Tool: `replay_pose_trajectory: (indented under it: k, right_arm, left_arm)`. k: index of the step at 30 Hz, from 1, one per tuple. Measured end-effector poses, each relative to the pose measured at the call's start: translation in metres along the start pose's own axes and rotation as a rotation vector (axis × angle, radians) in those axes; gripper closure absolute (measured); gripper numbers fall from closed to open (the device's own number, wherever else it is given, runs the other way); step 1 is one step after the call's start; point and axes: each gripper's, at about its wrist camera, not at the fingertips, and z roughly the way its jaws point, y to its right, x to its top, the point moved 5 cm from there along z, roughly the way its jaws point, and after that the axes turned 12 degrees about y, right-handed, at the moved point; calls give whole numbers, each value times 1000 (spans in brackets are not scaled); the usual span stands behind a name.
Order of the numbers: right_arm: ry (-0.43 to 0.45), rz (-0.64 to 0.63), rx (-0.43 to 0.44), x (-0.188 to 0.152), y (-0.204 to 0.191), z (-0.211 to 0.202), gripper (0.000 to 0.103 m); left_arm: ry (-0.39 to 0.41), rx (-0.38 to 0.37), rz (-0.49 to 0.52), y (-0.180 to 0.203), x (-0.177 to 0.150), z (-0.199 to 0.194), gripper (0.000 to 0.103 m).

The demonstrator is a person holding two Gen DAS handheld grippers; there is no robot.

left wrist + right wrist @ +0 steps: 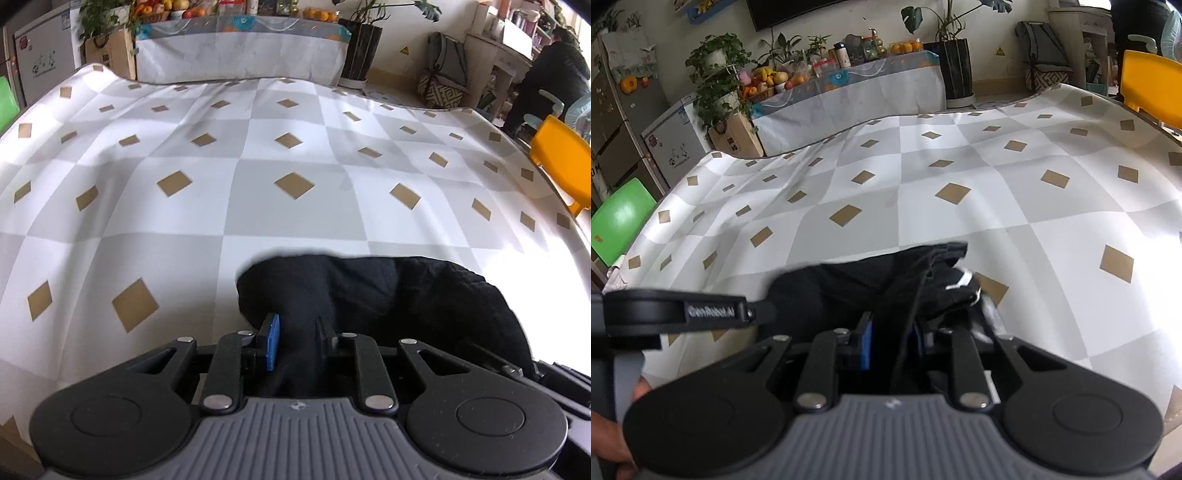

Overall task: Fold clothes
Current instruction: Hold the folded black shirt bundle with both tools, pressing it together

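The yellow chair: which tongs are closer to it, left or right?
Right, as far as I can judge. The yellow chair stands beyond the table's far right corner. Both tongs, right and left, grip the black garment at the near edge.

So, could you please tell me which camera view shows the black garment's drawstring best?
The right wrist view: the drawstring runs down the black garment into the right hand-held gripper, beside a white label. The left wrist view shows only plain dark cloth bunched in the left hand-held gripper, with no string visible.
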Motion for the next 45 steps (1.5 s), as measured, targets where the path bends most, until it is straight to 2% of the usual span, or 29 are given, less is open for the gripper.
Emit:
replay_pose_trajectory:
  k: [4, 5, 6, 8, 11, 16, 19, 26, 34, 45]
  right_arm:
    - [-91, 54, -72, -15, 16, 11, 77]
    - [-114, 93, -85, -18, 22, 13, 62]
    - [-124, 139, -102, -20, 29, 14, 54]
    - [-117, 201, -134, -21, 40, 13, 49]
    - [-114, 193, -179, -23, 45, 14, 39]
    - [-135, 144, -166, -30, 36, 21, 34]
    - [-129, 112, -176, -30, 34, 25, 32]
    - [-151, 94, -191, -36, 35, 35, 30]
    - [-168, 85, -204, -42, 37, 45, 27]
    - [-155, 42, -212, -46, 31, 51, 16]
  left_arm:
    - [-14, 10, 12, 3, -1, 2, 85]
    - [-29, 17, 15, 1, -4, 4, 85]
    - [-43, 25, 18, 0, -7, 6, 85]
    - [-55, 46, 5, -7, -13, 8, 84]
    - [-78, 57, -27, -21, -20, 14, 81]
    - [-106, 47, -76, -38, -27, 25, 78]
    - [-122, 31, -92, -41, -29, 31, 71]
    - [-141, -10, -69, -32, -31, 44, 57]
    - [-146, -3, -46, -27, -31, 57, 43]
    - [-166, -12, -16, -14, -34, 70, 25]
